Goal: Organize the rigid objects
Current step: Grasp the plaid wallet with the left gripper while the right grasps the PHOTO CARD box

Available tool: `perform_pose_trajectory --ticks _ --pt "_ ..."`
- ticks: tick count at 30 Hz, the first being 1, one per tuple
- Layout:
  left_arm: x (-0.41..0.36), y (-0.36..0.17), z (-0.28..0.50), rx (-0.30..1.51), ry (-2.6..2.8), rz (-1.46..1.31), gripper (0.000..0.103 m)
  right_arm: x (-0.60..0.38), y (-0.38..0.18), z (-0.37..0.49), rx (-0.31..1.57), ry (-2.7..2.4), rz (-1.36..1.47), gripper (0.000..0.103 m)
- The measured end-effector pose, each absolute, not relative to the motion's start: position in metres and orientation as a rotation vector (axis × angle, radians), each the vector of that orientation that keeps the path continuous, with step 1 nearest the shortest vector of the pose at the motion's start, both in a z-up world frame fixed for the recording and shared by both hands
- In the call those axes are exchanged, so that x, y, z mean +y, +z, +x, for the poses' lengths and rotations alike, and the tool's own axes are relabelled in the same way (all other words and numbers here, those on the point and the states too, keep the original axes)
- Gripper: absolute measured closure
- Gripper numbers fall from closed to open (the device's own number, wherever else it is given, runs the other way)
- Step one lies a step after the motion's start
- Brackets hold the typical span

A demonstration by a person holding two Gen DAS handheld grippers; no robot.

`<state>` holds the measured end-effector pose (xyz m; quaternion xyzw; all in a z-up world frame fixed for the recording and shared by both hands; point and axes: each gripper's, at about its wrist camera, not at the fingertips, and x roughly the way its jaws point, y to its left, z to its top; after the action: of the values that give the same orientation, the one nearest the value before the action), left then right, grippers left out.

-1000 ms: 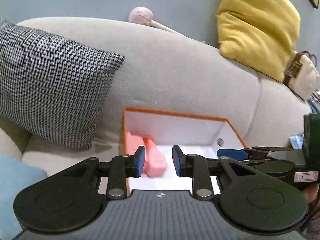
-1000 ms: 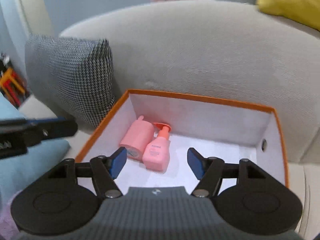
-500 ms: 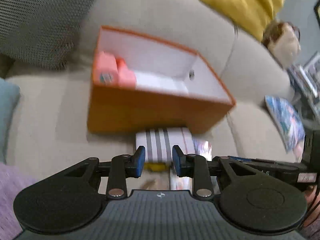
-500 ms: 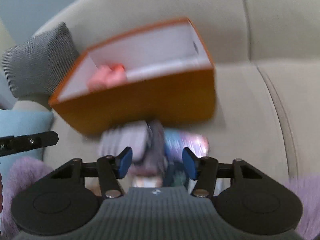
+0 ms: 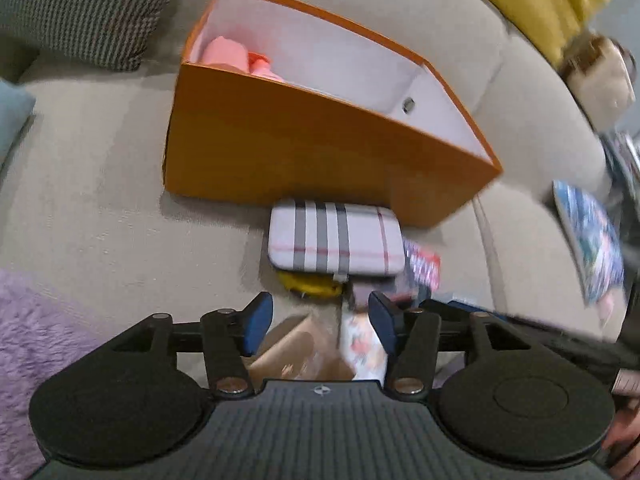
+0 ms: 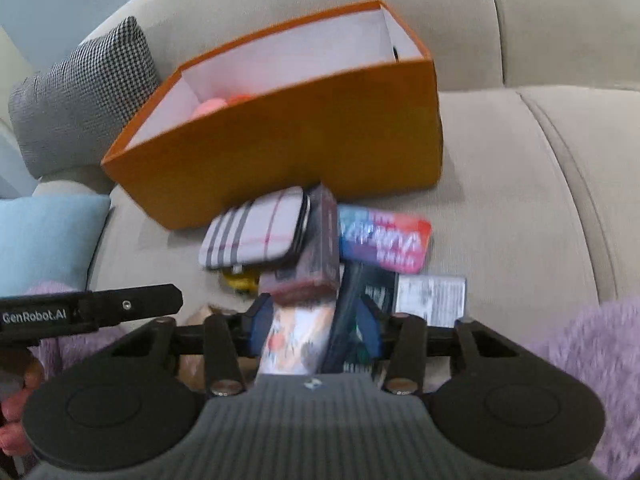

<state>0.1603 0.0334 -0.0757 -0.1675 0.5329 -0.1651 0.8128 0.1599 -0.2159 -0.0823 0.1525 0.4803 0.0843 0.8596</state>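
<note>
Plaid case (image 5: 334,242) touches orange box (image 5: 304,152) front wall.

Box (image 5: 304,148) on sofa (image 5: 88,208); two bottles (image 5: 240,58) inside, left end. Striped case (image 5: 334,240) just before box, atop clutter pile (image 6: 360,264). Cushion (image 5: 80,8) behind-left of box.

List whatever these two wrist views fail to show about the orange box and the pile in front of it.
- Pink bottles in the orange cardboard box: left wrist view, mostly hidden by its front wall.
- Yellow object: mostly hidden under the striped plaid case.
- Red-and-blue printed pack: right wrist view, lettering blurred.
- Floral-printed item: right wrist view, lower part hidden by the right gripper.
</note>
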Motion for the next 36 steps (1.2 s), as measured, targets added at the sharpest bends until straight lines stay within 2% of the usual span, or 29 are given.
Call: perform_pose_trajectory --ticks 6,8,14,17,21,25,26,33,36 --pt "0.028 -0.096 0.180 1.202 -0.289 -0.488 0.034 -0.219 -0.082 0.188 0.992 0.140 0.332 0.061" --pt "0.028 -0.103 0.184 1.224 -0.265 -0.513 0.034 -0.216 -0.085 0.198 0.998 0.132 0.317 0.068" --pt "0.028 -0.121 0.196 1.277 -0.239 -0.564 0.034 -0.207 -0.095 0.223 1.023 0.121 0.260 0.083" --pt "0.029 -0.125 0.200 1.283 -0.238 -0.584 0.031 -0.195 -0.095 0.224 1.024 0.157 0.199 0.085" --pt "0.035 -0.131 0.204 1.289 -0.207 -0.619 0.026 -0.180 -0.098 0.220 1.034 0.189 0.121 0.079" --pt "0.048 -0.139 0.205 1.296 -0.170 -0.690 0.020 -0.185 -0.106 0.224 1.064 0.186 0.153 0.057" --pt "0.050 -0.140 0.205 1.298 -0.163 -0.706 0.020 -0.188 -0.108 0.226 1.074 0.183 0.175 0.055" --pt "0.063 -0.152 0.211 1.308 -0.089 -0.837 0.015 -0.196 -0.121 0.245 1.122 0.215 0.291 0.054" --pt "0.058 -0.148 0.212 1.297 -0.073 -0.849 0.023 -0.188 -0.120 0.247 1.118 0.217 0.250 0.054"
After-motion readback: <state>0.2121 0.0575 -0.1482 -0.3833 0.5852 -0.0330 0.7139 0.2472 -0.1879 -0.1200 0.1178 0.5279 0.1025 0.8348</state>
